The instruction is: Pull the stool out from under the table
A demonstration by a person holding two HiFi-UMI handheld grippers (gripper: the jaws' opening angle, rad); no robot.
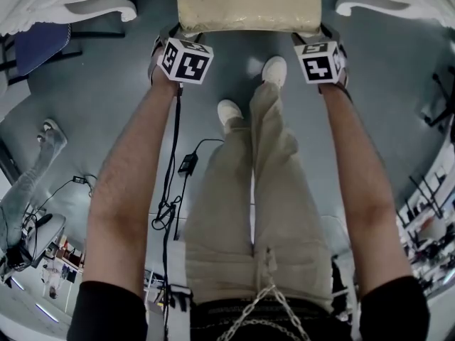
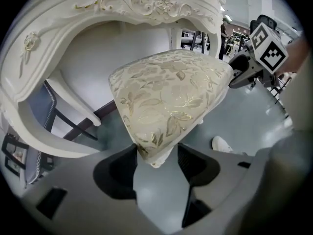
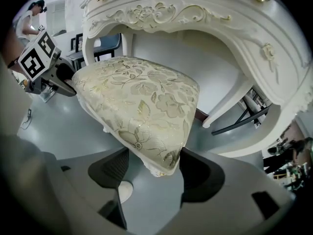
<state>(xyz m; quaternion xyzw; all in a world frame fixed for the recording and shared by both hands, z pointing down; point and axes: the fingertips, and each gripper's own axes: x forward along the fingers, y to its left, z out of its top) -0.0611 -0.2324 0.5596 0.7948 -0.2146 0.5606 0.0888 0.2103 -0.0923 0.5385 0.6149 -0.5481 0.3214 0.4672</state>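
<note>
The stool (image 1: 247, 6) has a cream cushion with a gold floral pattern and stands at the top centre of the head view, between the white carved table's legs (image 1: 92, 6). My left gripper (image 1: 170, 35) grips its near left corner, my right gripper (image 1: 328, 35) its near right corner. In the left gripper view the cushion corner (image 2: 171, 87) is pinched between the jaws of the left gripper (image 2: 156, 155), under the table's apron (image 2: 122, 6). The right gripper view shows the other corner (image 3: 142, 102) clamped in the right gripper (image 3: 155, 163).
A blue chair (image 1: 39, 45) stands left of the table. The person's white shoes (image 1: 274, 69) are on the grey floor just before the stool. Black cables and a power brick (image 1: 186, 163) lie on the left. Another person's leg (image 1: 35, 169) is at far left.
</note>
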